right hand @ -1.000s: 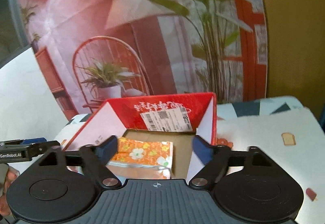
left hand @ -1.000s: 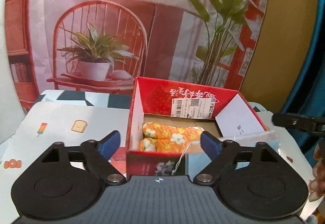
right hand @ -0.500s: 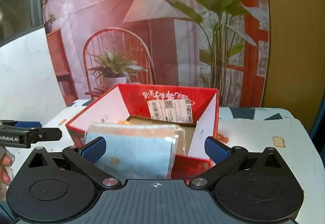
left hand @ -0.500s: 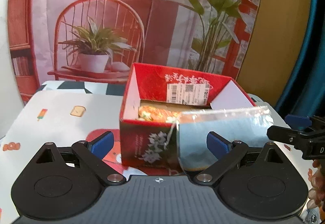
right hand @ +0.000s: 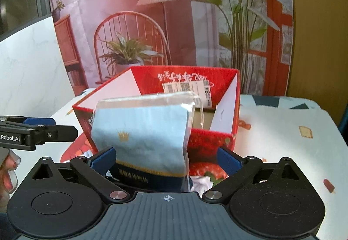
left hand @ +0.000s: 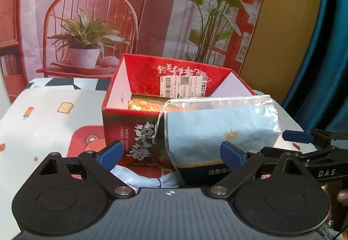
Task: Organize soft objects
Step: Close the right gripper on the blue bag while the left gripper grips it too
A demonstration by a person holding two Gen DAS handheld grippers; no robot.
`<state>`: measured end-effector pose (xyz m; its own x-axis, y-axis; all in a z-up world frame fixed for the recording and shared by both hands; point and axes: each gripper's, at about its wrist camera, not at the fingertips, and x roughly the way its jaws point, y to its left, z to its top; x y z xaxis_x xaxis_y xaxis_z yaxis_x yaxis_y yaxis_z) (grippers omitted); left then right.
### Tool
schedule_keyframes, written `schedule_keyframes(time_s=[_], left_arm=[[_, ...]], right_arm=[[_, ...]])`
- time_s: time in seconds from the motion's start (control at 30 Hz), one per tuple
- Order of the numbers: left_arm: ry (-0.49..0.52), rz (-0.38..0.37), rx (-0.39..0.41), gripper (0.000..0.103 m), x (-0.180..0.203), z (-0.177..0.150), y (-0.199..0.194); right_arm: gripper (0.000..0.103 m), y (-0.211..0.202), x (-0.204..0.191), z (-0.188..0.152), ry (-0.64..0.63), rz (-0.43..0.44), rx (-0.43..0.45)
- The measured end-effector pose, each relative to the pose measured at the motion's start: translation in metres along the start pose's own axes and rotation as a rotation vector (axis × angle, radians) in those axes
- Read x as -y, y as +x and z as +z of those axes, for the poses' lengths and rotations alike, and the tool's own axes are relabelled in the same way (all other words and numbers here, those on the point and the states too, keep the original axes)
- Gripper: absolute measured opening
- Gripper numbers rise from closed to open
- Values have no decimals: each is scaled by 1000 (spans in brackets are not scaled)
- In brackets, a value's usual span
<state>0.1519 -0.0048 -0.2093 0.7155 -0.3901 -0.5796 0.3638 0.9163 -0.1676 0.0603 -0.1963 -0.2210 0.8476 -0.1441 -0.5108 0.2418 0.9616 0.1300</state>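
Observation:
A red cardboard box (left hand: pixel 134 129) (right hand: pixel 217 137) stands open on the table with an orange floral cloth (left hand: pixel 143 105) inside. A light blue sock pack (left hand: pixel 219 131) (right hand: pixel 141 131) in clear plastic, with a gold crown, stands upright in front of the box. My left gripper (left hand: pixel 171 155) is open, its fingers wide apart; the pack is by its right finger. My right gripper (right hand: pixel 167 157) is open too, with the pack against its left finger. A white cloth (left hand: pixel 150 179) lies under the left gripper.
The table (left hand: pixel 43 122) has a white cloth with cartoon prints. A printed backdrop (left hand: pixel 108 11) of a chair, lamp and plants stands behind the box. A blue curtain (left hand: pixel 326 44) hangs at the right. A white crumpled item (right hand: pixel 202 182) lies under the right gripper.
Both grippers have pulled back and lowered from the box. The blue sock pack now stands in front of the box, between the two grippers; the box interior is mostly hidden.

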Motion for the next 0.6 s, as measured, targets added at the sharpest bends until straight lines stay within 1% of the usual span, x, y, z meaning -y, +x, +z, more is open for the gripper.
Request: schedule_keyframes(time_s=[0.27,0.43,0.53,0.6], left_arm=[[-24,-30,-26,94,0,-4,9],[-17,-79,-46,92,0,-3,23],[-13,-118,-71,92,-1,0,37],[-16,-158,-84,92,-2,1,47]], right_arm=[[84,6,9,-12,32,15,-34],[77,8,12,-14,42,28,-36],[69,13,15,-13,47,29,-41],[58,15,16,-13,56,31,-43]])
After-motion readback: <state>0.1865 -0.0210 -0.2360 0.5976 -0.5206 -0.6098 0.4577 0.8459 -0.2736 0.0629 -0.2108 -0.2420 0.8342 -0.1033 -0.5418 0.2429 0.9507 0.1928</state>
